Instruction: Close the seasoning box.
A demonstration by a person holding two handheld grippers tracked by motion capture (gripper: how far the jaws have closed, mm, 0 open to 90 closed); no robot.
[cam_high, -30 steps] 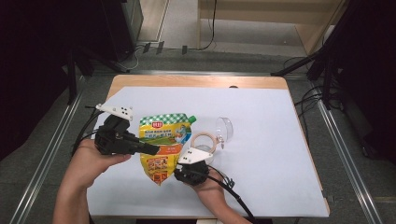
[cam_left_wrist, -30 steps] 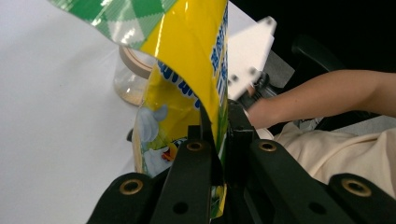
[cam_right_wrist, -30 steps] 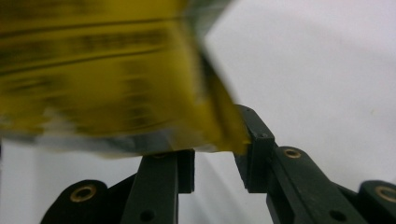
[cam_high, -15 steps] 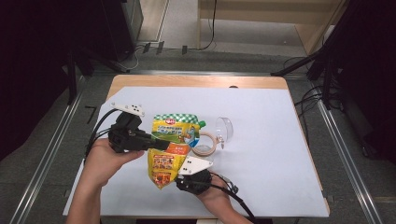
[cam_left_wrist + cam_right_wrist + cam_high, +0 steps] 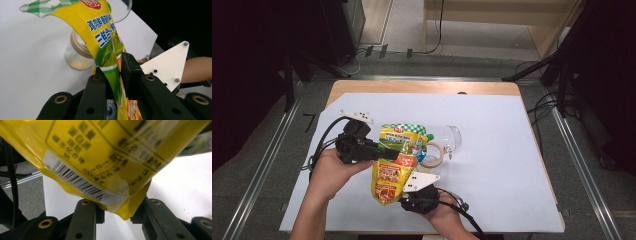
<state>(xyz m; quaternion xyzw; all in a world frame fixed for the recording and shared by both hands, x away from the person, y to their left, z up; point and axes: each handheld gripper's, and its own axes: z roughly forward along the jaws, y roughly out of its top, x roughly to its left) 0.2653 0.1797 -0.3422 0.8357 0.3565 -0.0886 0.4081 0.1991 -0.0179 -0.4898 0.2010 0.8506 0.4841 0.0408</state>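
Left gripper (image 5: pixel 384 148) pinched the yellow seasoning pouch (image 5: pixel 398 160) at mid-edge; in the left gripper view its jaws had just been easing apart slightly, film still between the pads (image 5: pixel 130 72). Pouch was held up over the white table sheet (image 5: pixel 502 150), tilted toward the glass jar (image 5: pixel 432 156), whose hinged lid (image 5: pixel 453 137) stood open (grains already visible at the jar's bottom). Right gripper (image 5: pixel 409 197) clamped the pouch's bottom corner, jaws nearly closed on it (image 5: pixel 125 207). Judged: pour partly done or being set up; emptying the pouch and closing the lid remained.
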